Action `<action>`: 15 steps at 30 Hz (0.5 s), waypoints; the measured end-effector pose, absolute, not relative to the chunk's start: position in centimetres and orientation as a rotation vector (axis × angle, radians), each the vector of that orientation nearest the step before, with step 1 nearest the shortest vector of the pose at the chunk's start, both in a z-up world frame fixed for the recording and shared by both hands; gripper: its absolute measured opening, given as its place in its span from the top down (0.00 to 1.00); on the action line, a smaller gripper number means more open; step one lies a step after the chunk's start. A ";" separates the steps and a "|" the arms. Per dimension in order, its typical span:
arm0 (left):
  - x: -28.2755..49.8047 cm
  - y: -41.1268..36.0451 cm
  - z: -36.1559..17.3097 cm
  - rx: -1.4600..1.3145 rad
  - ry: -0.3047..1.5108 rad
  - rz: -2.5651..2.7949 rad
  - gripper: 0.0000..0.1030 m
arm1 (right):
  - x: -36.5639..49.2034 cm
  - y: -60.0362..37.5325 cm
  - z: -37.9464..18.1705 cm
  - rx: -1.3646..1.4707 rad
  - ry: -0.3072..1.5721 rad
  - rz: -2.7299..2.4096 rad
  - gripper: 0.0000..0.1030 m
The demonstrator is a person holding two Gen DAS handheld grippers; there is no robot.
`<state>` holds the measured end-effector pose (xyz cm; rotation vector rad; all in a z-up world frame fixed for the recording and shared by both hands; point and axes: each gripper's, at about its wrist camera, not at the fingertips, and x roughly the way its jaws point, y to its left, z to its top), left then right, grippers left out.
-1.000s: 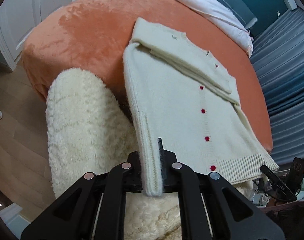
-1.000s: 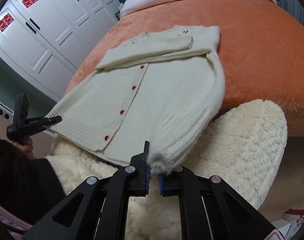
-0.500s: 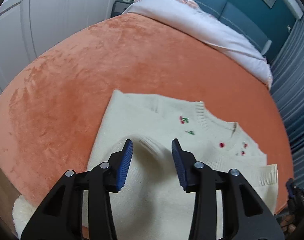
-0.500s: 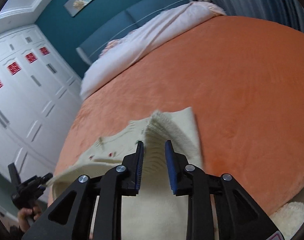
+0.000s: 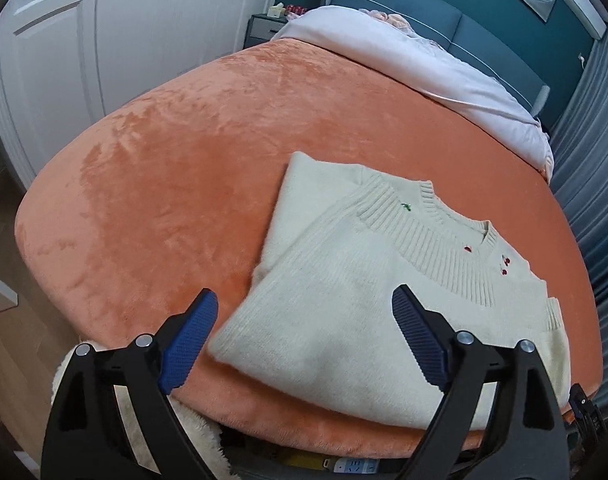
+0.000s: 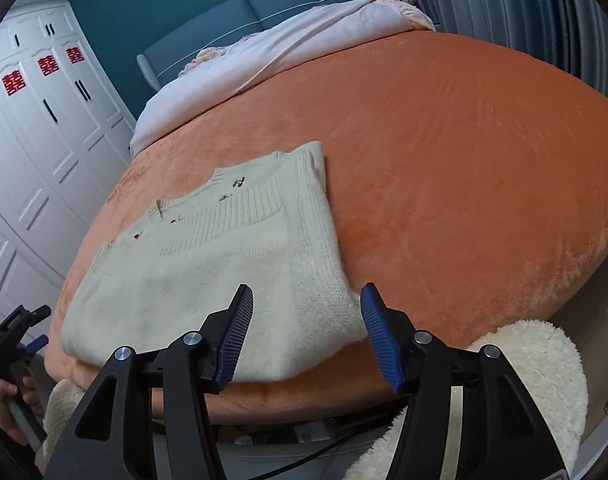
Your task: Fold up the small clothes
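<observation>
You have open orange blanket (image 6: 464, 168) right of the folded sweater (image 6: 232, 264). The pale duvet (image 6: 288, 40) fills the upper frame; a fluffy stool (image 6: 536, 376) blocks lower right.

This is a bedroom in a home. A wide bed covered with an orange plush blanket (image 5: 184, 168) fills both views, with a pale quilt (image 5: 416, 60) bunched toward a padded blue headboard (image 6: 304, 4) set against a teal wall. White panelled wardrobe doors (image 6: 44, 128) carrying red paper-cut decorations (image 6: 14, 82) line one side, grey pleated curtains (image 6: 516, 4) hang on the other, and a small dark nightstand (image 5: 266, 28) stands beside the headboard. The floor is wood-look, with a fluffy cream rug (image 6: 540, 364) at the bed's foot.
</observation>
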<state>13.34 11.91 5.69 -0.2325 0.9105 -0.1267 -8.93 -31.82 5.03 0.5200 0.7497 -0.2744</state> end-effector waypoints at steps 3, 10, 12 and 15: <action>15.9 9.5 5.4 -0.167 0.914 -0.203 0.11 | -6.5 -32.0 5.1 0.475 0.741 -0.279 0.39; 22.3 6.8 1.5 -0.151 1.023 -0.200 0.14 | -1.6 -32.9 3.7 0.481 0.777 -0.288 0.39; 22.9 6.9 0.7 -0.172 1.057 -0.192 0.33 | -0.6 -32.8 3.2 0.469 0.798 -0.301 0.40; 22.7 7.9 0.5 -0.229 1.069 -0.202 0.67 | -0.1 -32.7 2.7 0.470 0.809 -0.302 0.74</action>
